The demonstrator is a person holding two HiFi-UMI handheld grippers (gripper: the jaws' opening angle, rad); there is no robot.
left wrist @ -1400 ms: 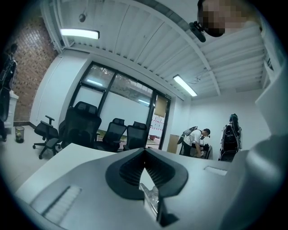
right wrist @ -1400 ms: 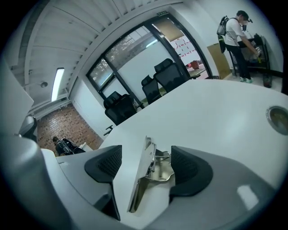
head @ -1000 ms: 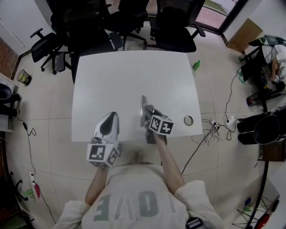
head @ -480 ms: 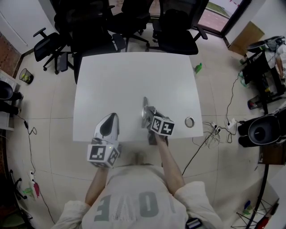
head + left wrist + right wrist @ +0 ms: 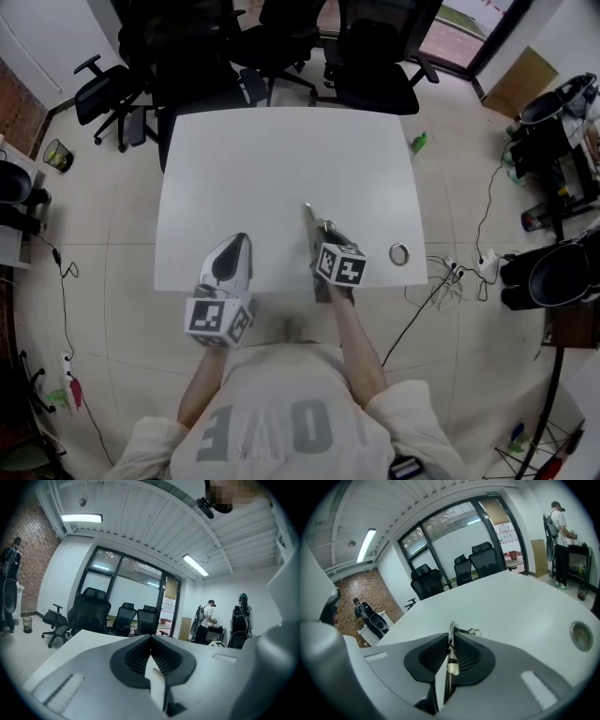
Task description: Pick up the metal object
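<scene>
Head view, looking down on a white table (image 5: 281, 159): the right gripper (image 5: 317, 236) sits near the table's lower edge, a little right of centre. A thin metal strip (image 5: 307, 217) sticks out of its tip. The strip's long axis runs from the jaws toward the top of the frame, leaning slightly left, in line with the gripper. In the right gripper view the jaws are closing on the strip, which stands on edge between the dark ribbed pads and touches both. Whether the strip's far end rests on the table is unclear. The left gripper (image 5: 236, 246) lies well apart at lower left, and its own view shows its jaws together with nothing between them. The right hand is therefore the one on the strip. For writing, large pale letters on the person's shirt, seen upside down, seem to read LOVE. The cubes carry black-and-white square markers with no words.
</scene>
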